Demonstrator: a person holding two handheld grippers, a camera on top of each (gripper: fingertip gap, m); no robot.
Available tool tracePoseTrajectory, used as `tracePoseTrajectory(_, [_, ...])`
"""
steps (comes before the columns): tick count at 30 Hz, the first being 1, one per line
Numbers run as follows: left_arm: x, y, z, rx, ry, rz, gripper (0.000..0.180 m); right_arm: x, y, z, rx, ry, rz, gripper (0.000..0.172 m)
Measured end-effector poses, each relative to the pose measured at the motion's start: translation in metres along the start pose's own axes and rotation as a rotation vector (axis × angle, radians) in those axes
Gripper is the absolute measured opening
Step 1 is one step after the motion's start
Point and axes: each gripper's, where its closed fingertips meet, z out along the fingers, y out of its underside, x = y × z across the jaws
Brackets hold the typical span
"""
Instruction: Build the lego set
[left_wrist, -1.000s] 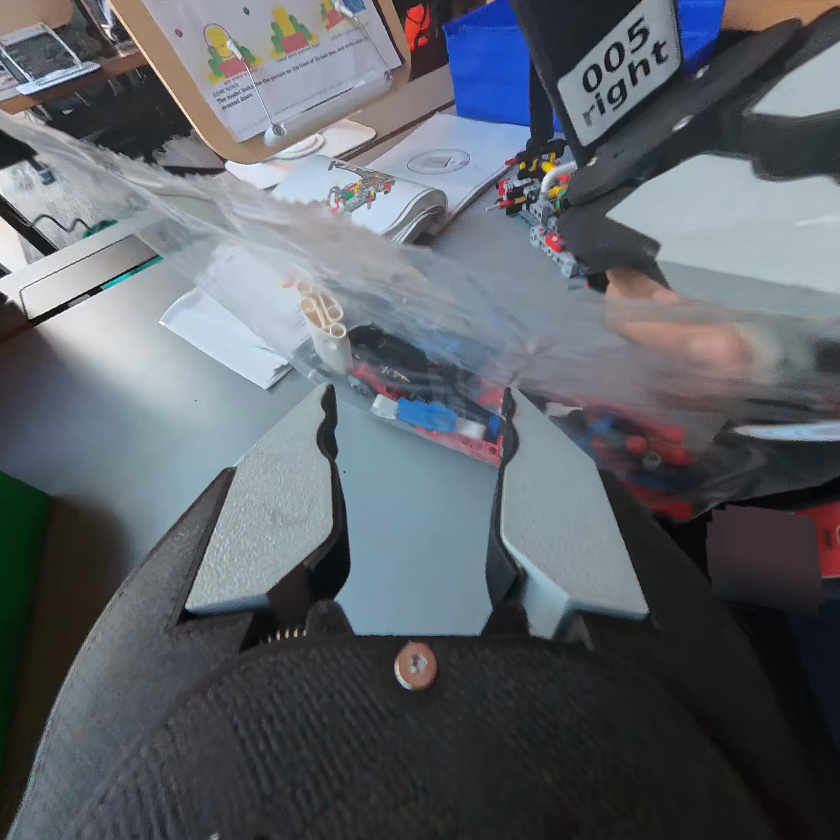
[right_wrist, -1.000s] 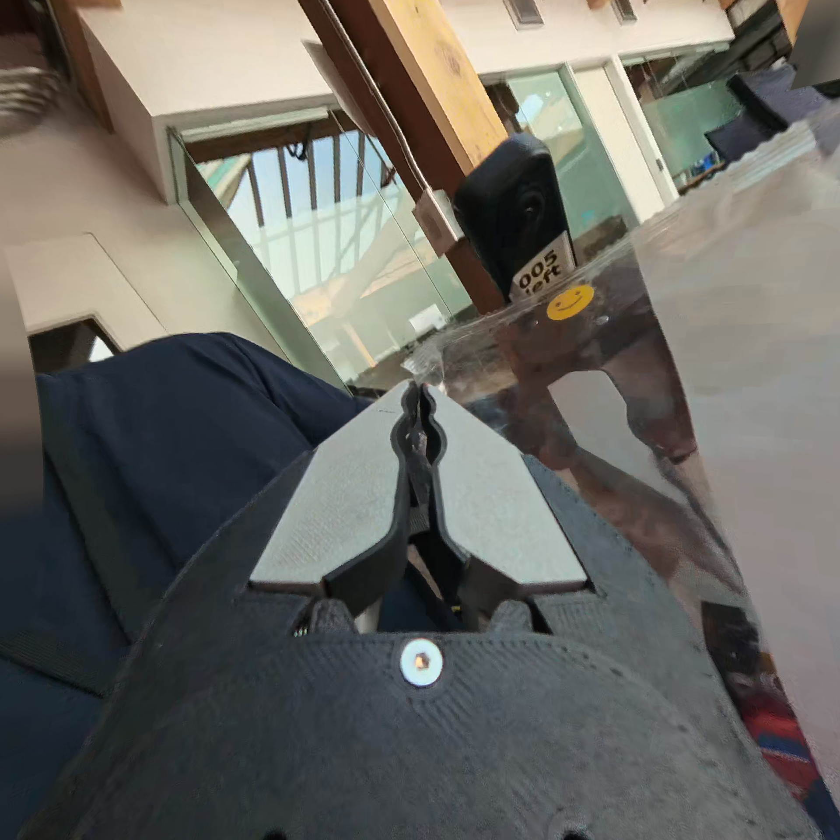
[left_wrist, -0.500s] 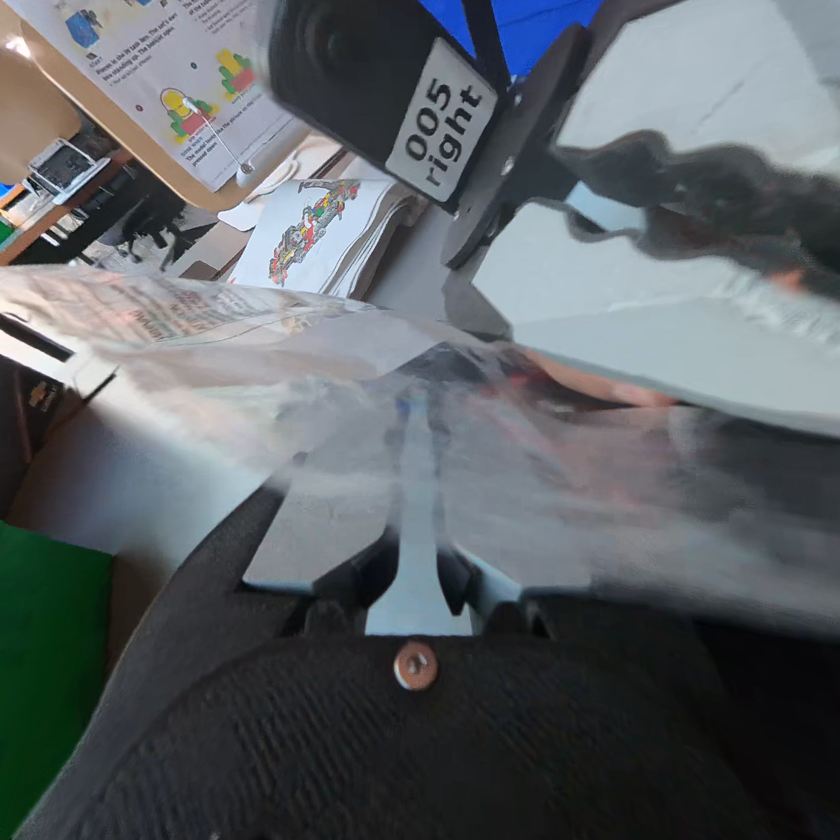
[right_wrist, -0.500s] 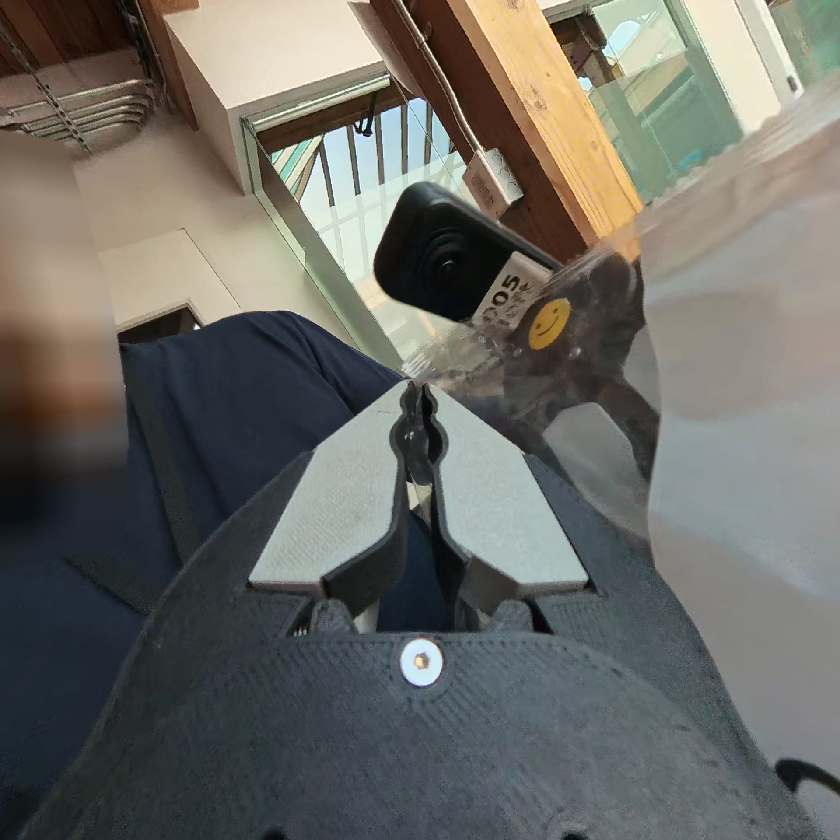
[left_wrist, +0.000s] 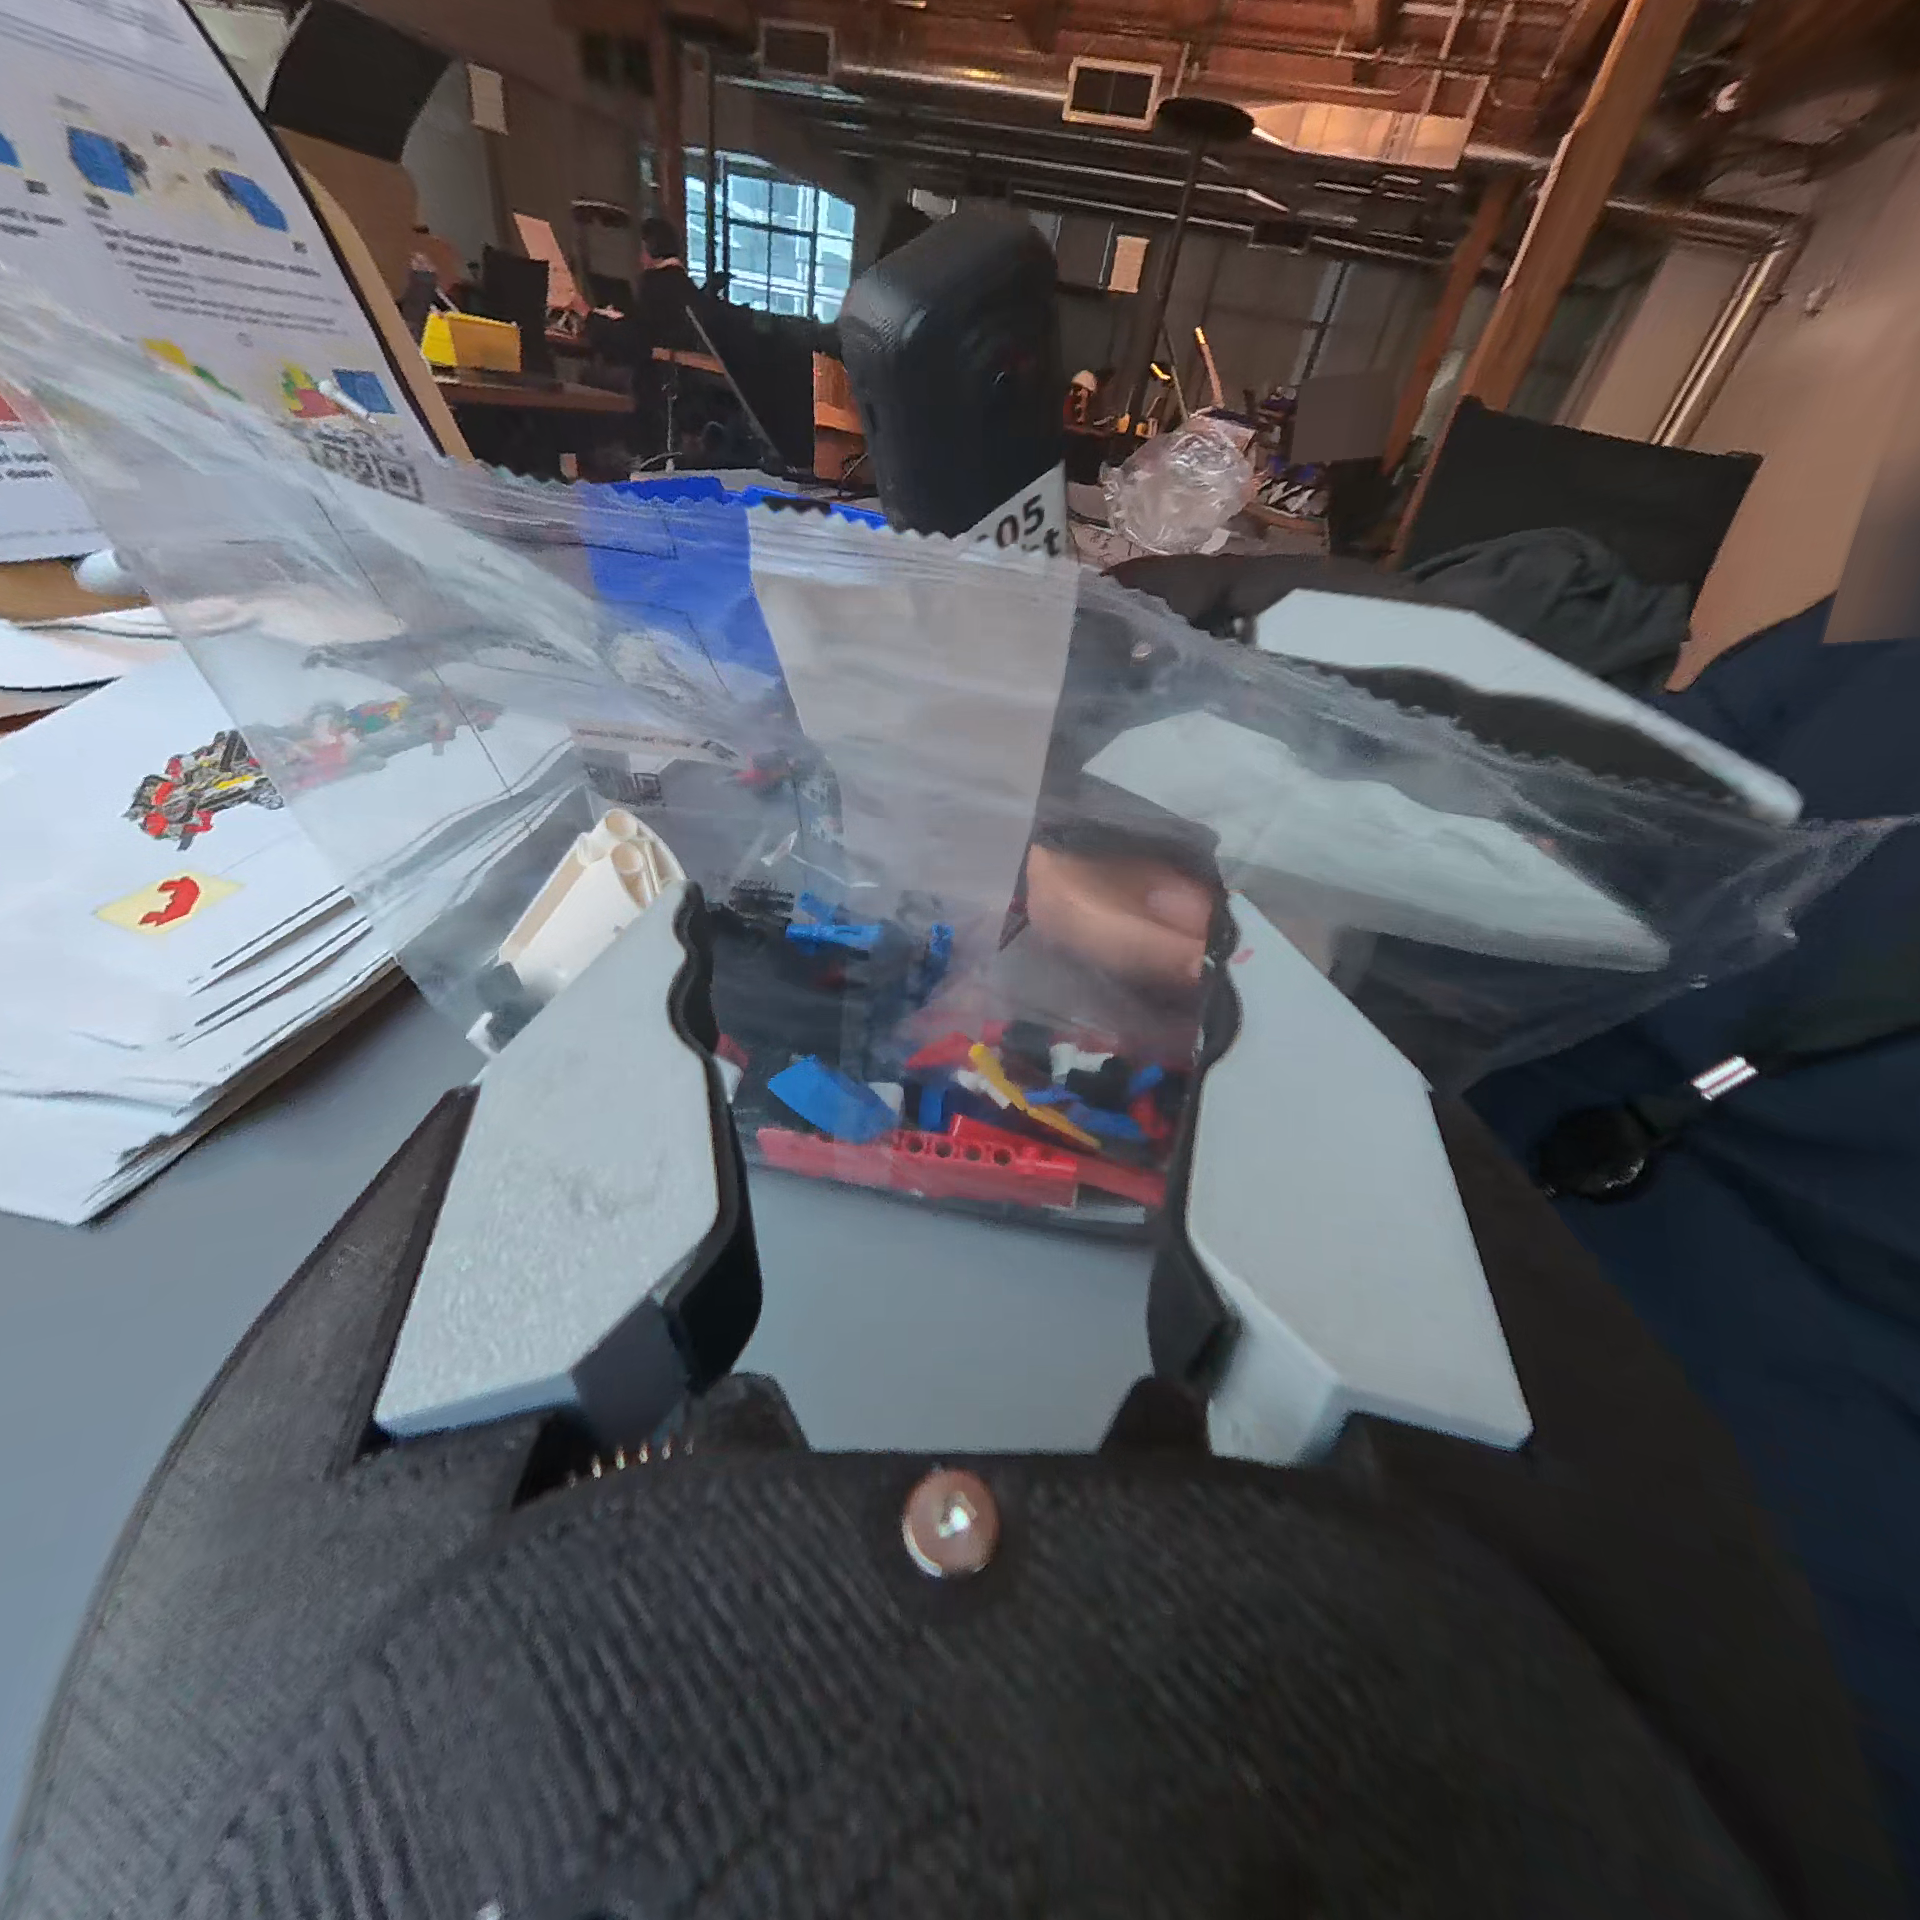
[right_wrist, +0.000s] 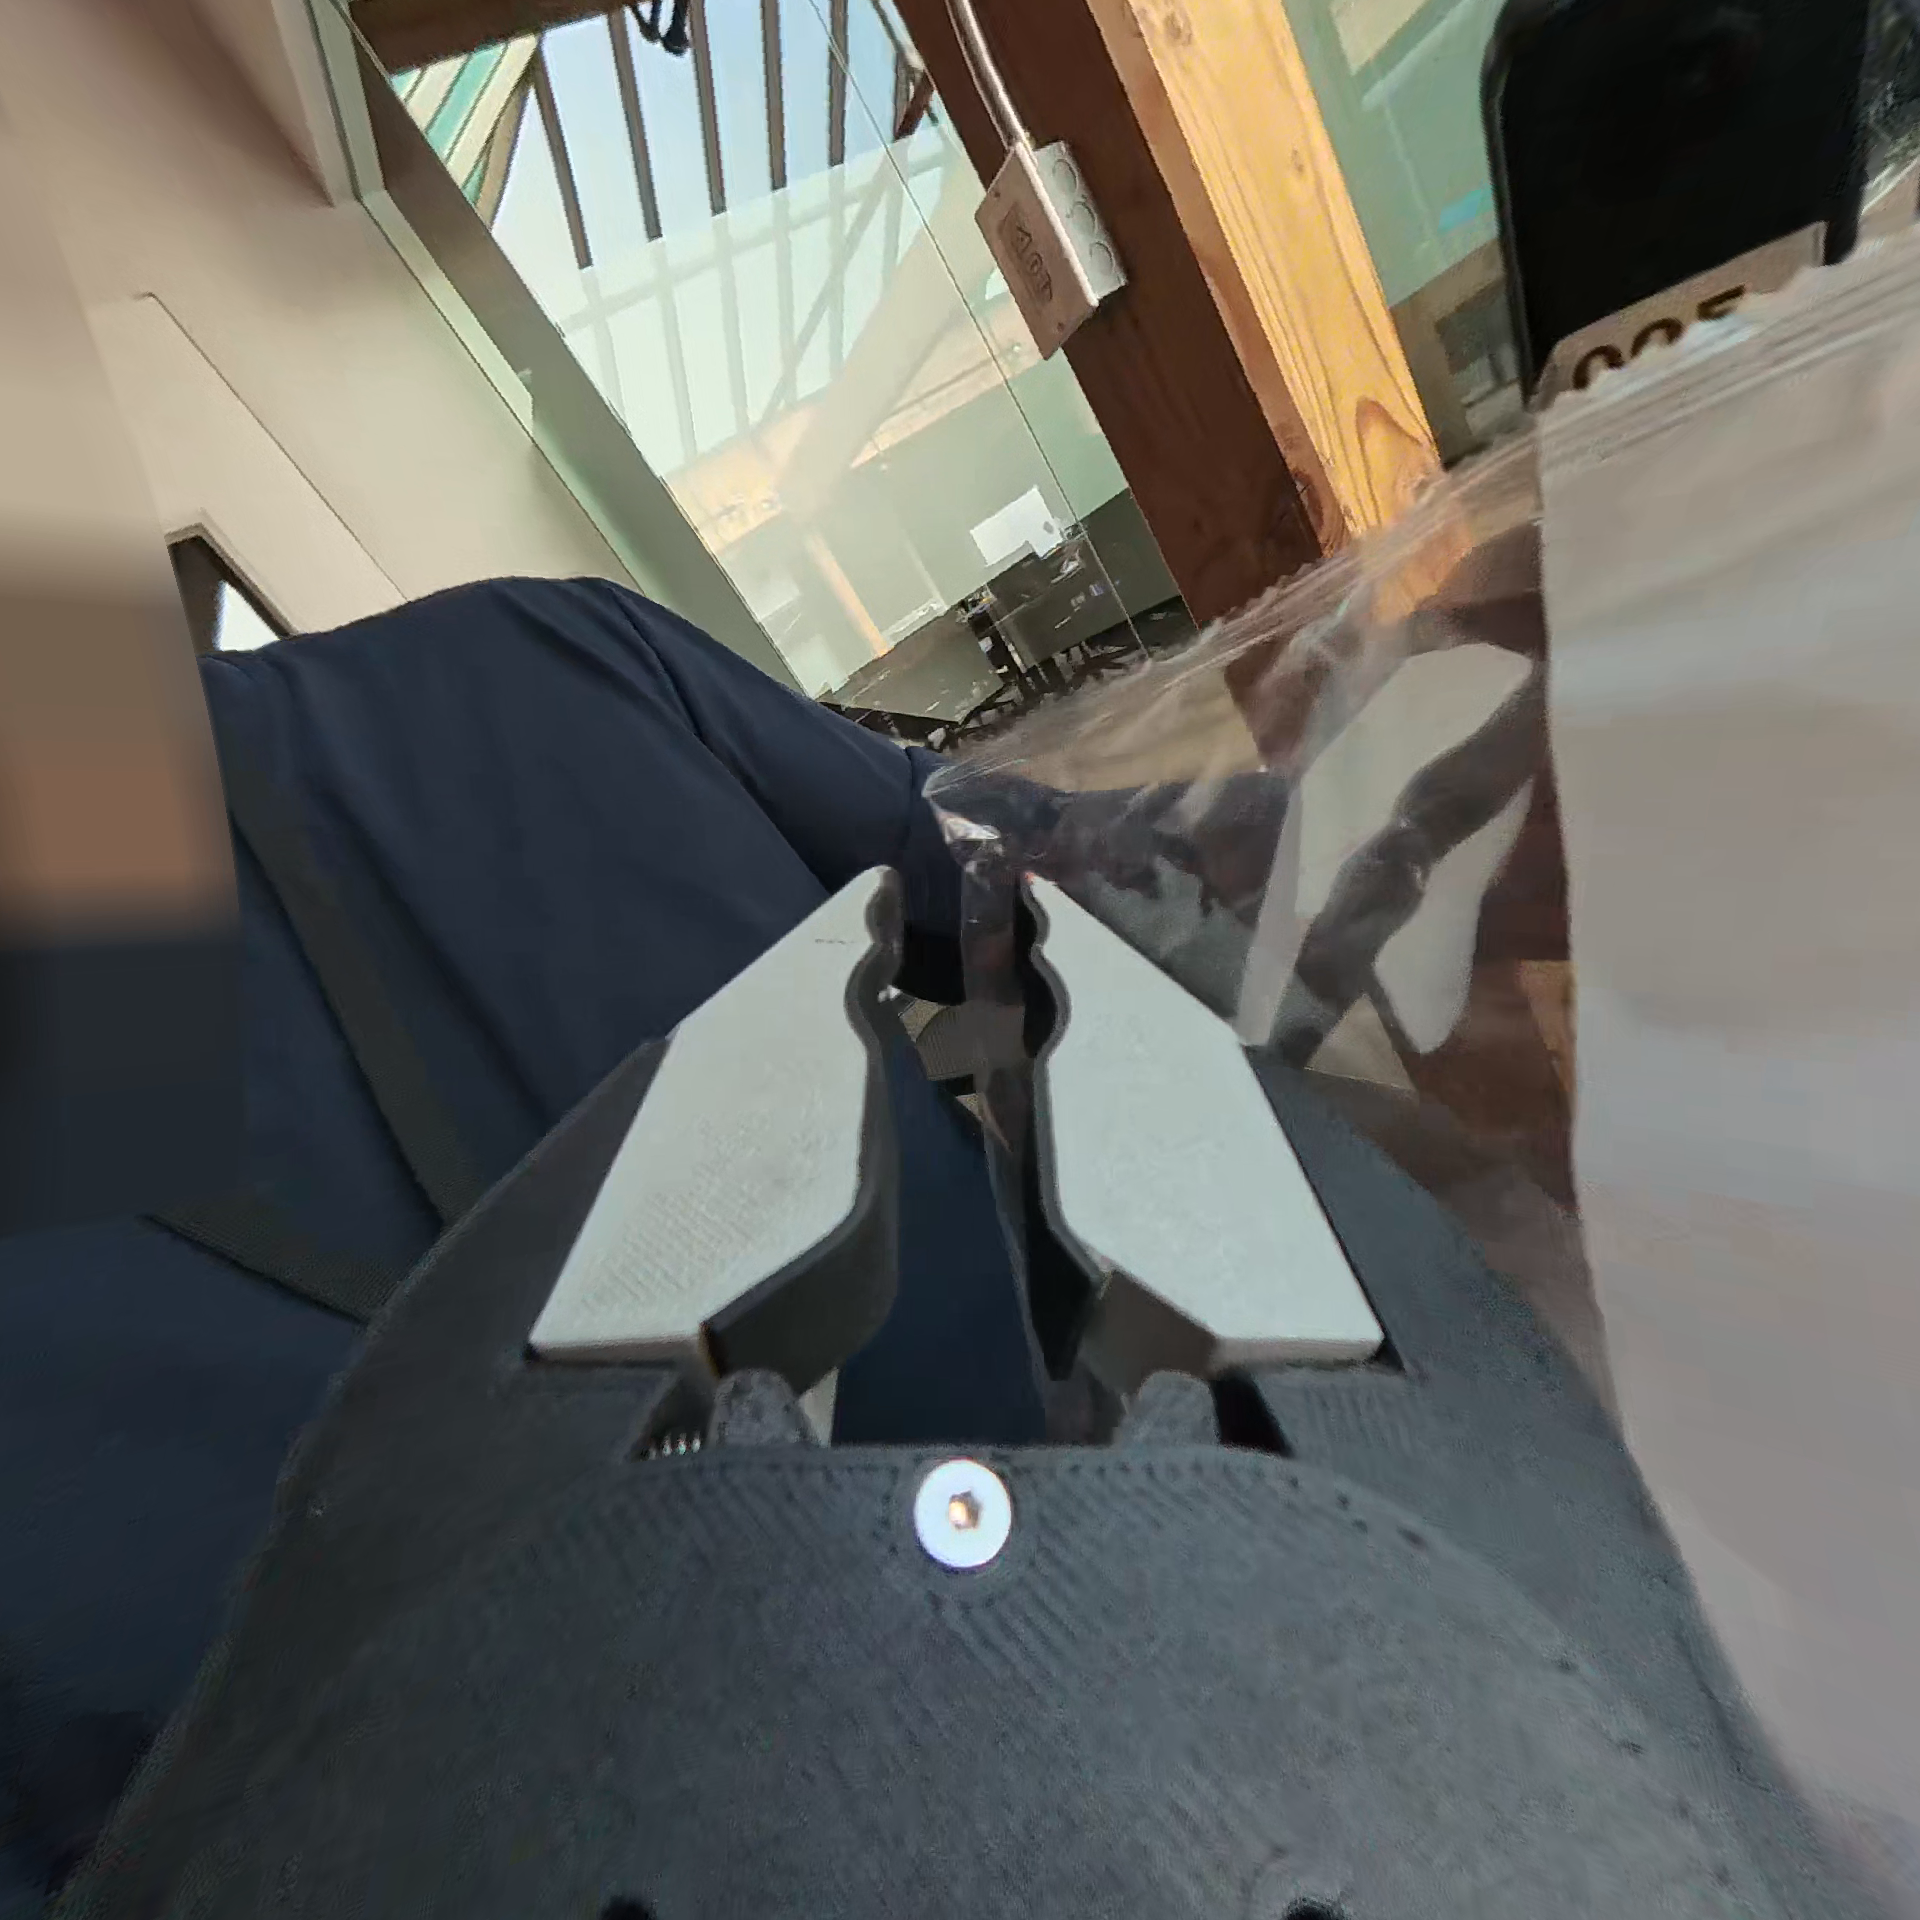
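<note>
Both grippers are at a clear plastic bag (left_wrist: 914, 707) of bricks: left gripper (left_wrist: 956, 966) wide open; right gripper (right_wrist: 961, 940) narrow, film between its fingers.

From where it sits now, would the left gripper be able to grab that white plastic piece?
Probably not directly. The white piece sits inside the clear bag, so plastic film covers it, and it lies outside the left gripper's wide-open fingers, beside the left one.

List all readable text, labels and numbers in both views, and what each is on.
I won't copy out writing; here is where it stands.
White tag on the black camera: printed, partly behind the clear bag.
Propped sheet, left: small, blurred.
Booklet: pictures, no legible words.
Bag's printed strip: too small.
</note>
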Motion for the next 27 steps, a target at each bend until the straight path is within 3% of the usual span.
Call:
tracePoseTrajectory(3, [0.001, -0.007, 0.005, 0.011, 0.009, 0.027, 0.090, -0.006, 0.000, -0.011, -0.026, 0.137, -0.074, 0.050])
tracePoseTrajectory(7, [0.004, -0.011, 0.011, -0.020, 0.027, 0.049, 0.083, -0.003, -0.006, -0.054, -0.036, 0.407, -0.190, 0.055])
tracePoseTrajectory(8, [0.005, -0.013, 0.013, -0.024, 0.032, 0.056, 0.080, 0.003, -0.015, -0.072, 0.008, 0.522, -0.219, 0.057])
tracePoseTrajectory(10, [0.006, -0.016, 0.017, -0.031, 0.030, 0.070, 0.078, 0.029, -0.030, -0.119, 0.082, 0.850, -0.267, 0.078])
tracePoseTrajectory(12, [0.006, -0.017, 0.023, -0.052, 0.027, 0.063, 0.084, 0.047, -0.036, -0.152, 0.112, 1.087, -0.311, 0.087])
tracePoseTrajectory(13, [0.005, -0.015, 0.026, -0.075, 0.029, 0.057, 0.086, 0.051, -0.036, -0.153, 0.102, 1.114, -0.349, 0.085])
tracePoseTrajectory(15, [0.002, -0.010, 0.033, -0.118, 0.025, 0.054, 0.088, 0.055, -0.023, -0.132, 0.018, 1.017, -0.382, 0.087])
tracePoseTrajectory(22, [0.006, -0.008, 0.044, -0.124, 0.093, 0.003, 0.099, 0.051, -0.011, -0.123, -0.018, 0.931, -0.424, 0.058])
tracePoseTrajectory(27, [0.007, -0.004, 0.049, -0.130, 0.130, 0.005, 0.093, 0.056, -0.002, -0.125, -0.132, 0.885, -0.406, 0.066])
